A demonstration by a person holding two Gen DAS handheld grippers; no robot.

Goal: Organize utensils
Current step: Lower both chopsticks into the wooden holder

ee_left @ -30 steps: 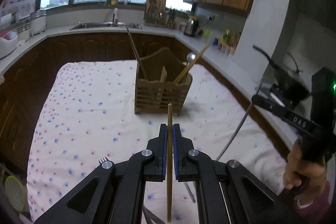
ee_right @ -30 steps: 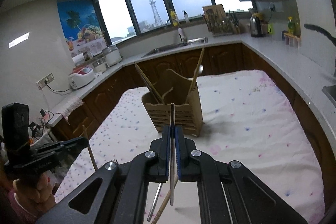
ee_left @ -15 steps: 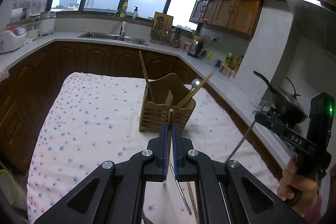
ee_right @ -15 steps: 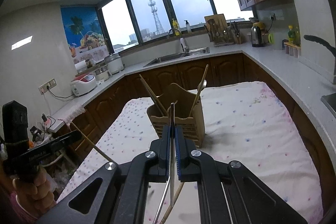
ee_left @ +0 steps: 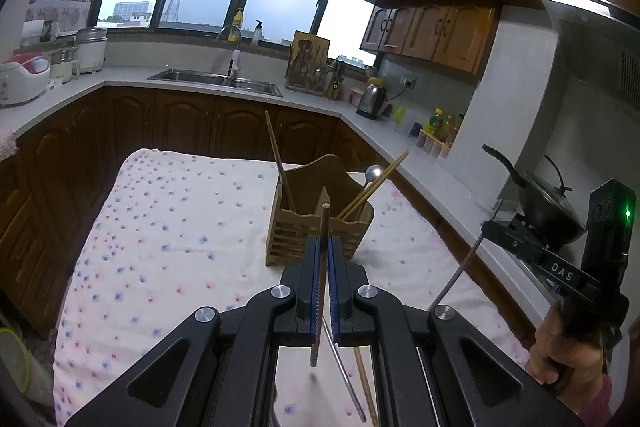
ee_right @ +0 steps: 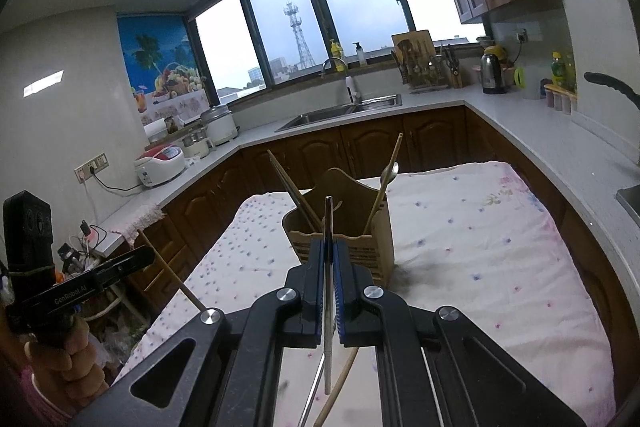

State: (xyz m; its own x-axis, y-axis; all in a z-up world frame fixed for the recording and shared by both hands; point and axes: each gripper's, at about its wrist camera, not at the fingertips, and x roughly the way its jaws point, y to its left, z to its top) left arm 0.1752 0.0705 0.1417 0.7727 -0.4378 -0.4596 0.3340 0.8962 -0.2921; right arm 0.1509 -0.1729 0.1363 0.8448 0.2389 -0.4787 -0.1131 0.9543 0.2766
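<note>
1. On the floral-clothed surface [ee_left: 168,227], at twelve o'clock from both grippers: wooden utensil holder [ee_left: 316,223] with chopsticks and a spoon.
2. Left gripper [ee_left: 325,247]: jaws clenched on a wooden chopstick [ee_left: 322,227], held upright.
3. Right gripper [ee_right: 329,251]: jaws clenched on a metal chopstick [ee_right: 328,223], upright.

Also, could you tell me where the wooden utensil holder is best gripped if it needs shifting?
Probably the tall arched panel rising from the wooden utensil holder: it is thin, upright and stands above the rim. Come straight down from above, pinching across its flat faces; the chopsticks lean outward to either side, leaving its top clear.
</note>
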